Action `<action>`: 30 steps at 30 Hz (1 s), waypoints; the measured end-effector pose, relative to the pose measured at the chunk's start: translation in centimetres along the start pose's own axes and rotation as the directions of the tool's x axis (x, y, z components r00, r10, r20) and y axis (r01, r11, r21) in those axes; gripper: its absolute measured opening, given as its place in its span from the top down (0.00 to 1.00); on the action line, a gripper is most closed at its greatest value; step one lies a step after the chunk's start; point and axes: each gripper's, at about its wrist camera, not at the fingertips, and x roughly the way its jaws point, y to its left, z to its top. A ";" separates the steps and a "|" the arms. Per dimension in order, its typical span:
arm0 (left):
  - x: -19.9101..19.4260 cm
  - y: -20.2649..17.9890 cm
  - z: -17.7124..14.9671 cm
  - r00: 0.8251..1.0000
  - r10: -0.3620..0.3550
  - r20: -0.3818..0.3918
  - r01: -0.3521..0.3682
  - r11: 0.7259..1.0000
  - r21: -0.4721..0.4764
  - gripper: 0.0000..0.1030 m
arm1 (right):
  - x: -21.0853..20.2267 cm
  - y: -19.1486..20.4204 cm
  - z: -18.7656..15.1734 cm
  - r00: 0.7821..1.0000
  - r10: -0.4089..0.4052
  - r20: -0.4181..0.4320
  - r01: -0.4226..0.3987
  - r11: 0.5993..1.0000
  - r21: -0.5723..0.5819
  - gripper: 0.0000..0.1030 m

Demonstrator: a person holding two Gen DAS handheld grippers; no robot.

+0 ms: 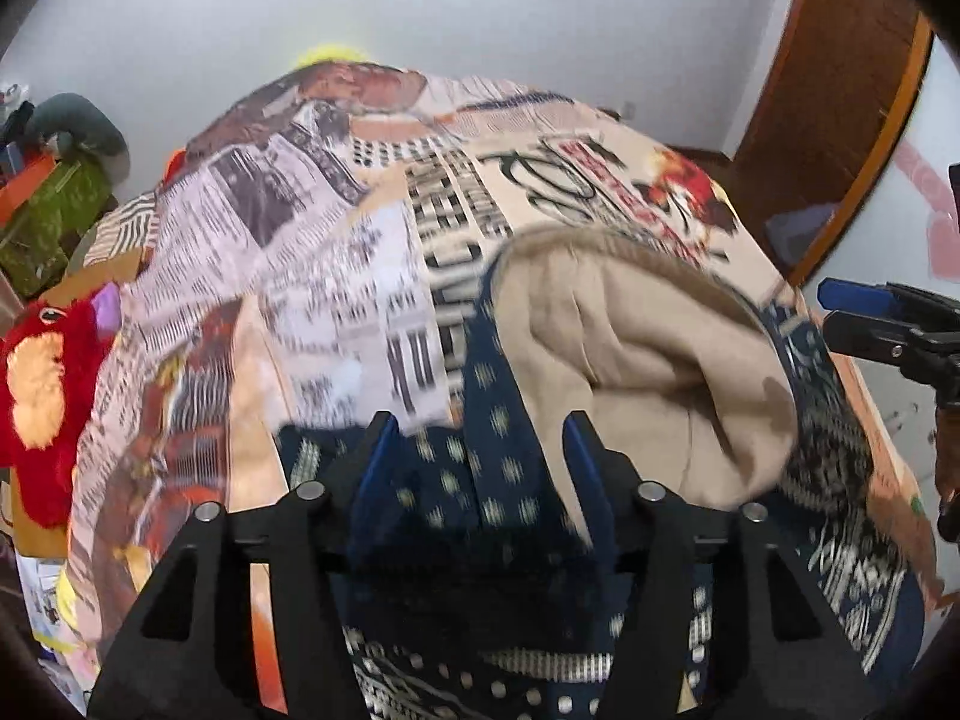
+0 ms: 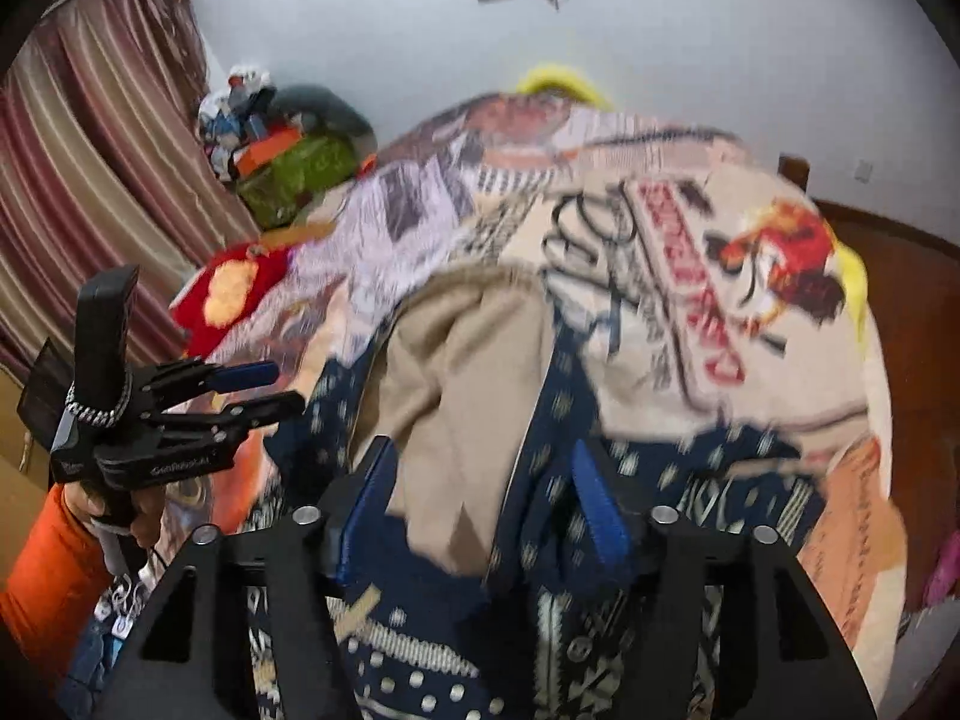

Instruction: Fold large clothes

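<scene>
Here we are over the bed (image 1: pixel 336 228), its newspaper-print cover spread right across both views, and on it lies the garment to be folded: a navy patterned fleece-lined jacket (image 1: pixel 510 480), beige lining (image 1: pixel 636 372) showing. In the left wrist view it sits from 6 o'clock up toward 3 o'clock, bunched, with the lining bulging open at centre right. The left tongs (image 1: pixel 480 480) stand spread wide, blue pads either side of a navy strip of cloth, nothing pinched that I can see; from the right wrist view the left tongs (image 2: pixel 258 390) show at 9 o'clock, held in a hand with an orange sleeve (image 2: pixel 48 564), fingers parted in open air. The right tongs (image 2: pixel 480 498) are also spread, with jacket fabric lying between the fingers; motion blur makes it hard to say whether the cloth touches the pads, so I call them open, not gripping. In the left view the right tongs (image 1: pixel 864 306) appear at 3 o'clock, just beside the jacket's edge. A red plush toy (image 1: pixel 48 396) sits at 9 o'clock beside the bed. Progress, in my judgement: early. The jacket is rumpled, no clean fold visible; flattening, then folding sleeves and body, all remain.
</scene>
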 end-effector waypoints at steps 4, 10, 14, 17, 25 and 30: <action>2.6 1.2 2.8 1.000 -0.002 -0.009 0.001 0.998 -0.069 0.45 | 2.8 -1.0 2.8 0.999 -0.030 -0.010 0.030 0.999 0.016 0.40; 7.5 2.8 4.9 0.993 -0.103 -0.052 0.090 0.972 -0.218 0.45 | 9.1 -2.9 4.9 0.994 -0.062 -0.094 0.067 0.996 0.057 0.40; 10.1 3.4 5.2 0.978 -0.195 -0.076 0.163 0.938 -0.306 0.52 | 12.2 -4.6 4.9 0.990 -0.024 -0.140 0.043 0.989 0.140 0.41; 11.4 3.6 4.9 0.967 -0.235 -0.097 0.190 0.920 -0.343 0.71 | 13.6 -5.2 4.7 0.987 0.008 -0.158 0.019 0.986 0.169 0.54; 8.3 2.8 4.4 0.970 -0.238 -0.058 0.212 0.935 -0.284 0.90 | 11.8 -3.6 4.3 0.994 0.021 -0.109 -0.009 0.994 0.113 0.87; 3.2 0.4 3.9 0.985 -0.172 -0.024 0.167 0.977 -0.131 0.91 | 8.0 -1.6 3.8 0.997 0.042 -0.064 -0.037 0.996 0.082 0.90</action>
